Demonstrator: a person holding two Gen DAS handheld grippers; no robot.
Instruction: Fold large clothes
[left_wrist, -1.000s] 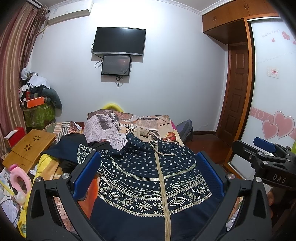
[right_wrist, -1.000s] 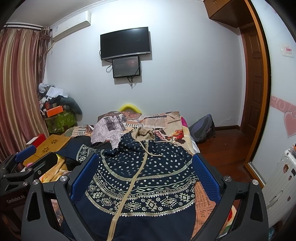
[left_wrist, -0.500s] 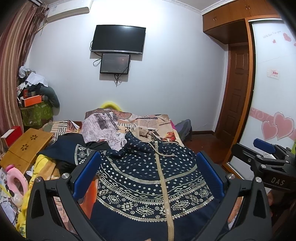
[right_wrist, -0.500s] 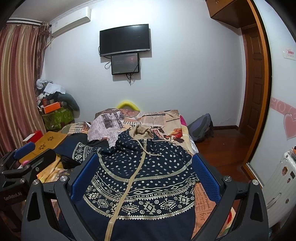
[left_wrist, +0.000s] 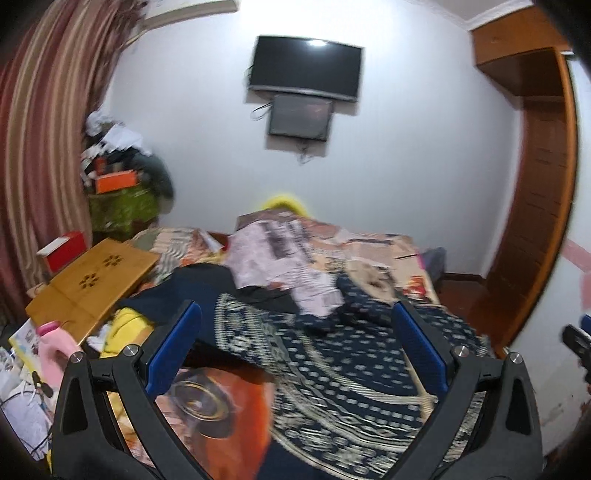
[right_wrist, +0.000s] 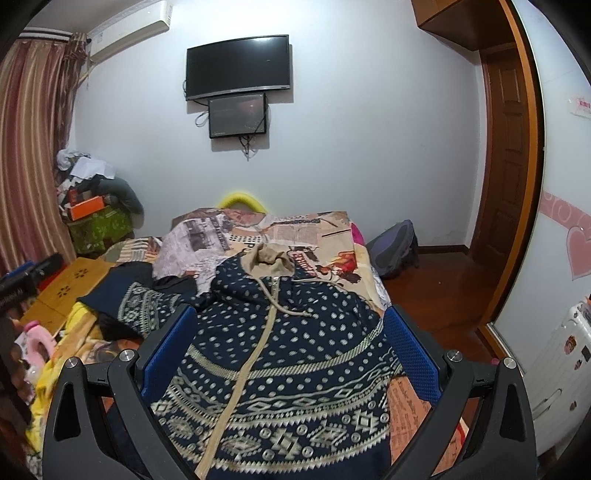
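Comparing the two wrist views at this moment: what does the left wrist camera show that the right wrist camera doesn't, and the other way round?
Left wrist only: the red box beside the wooden lap table, and the orange printed bedcover between the open fingers of the left gripper. The image is motion-blurred.

Right wrist only: the hoodie's beige hood with drawstrings and zipper, sharp; the backpack on the floor; the white appliance at the right edge.

Both: the navy patterned hoodie lying ungrasped on the bed, the wall television, the striped curtain. The right gripper is open too.
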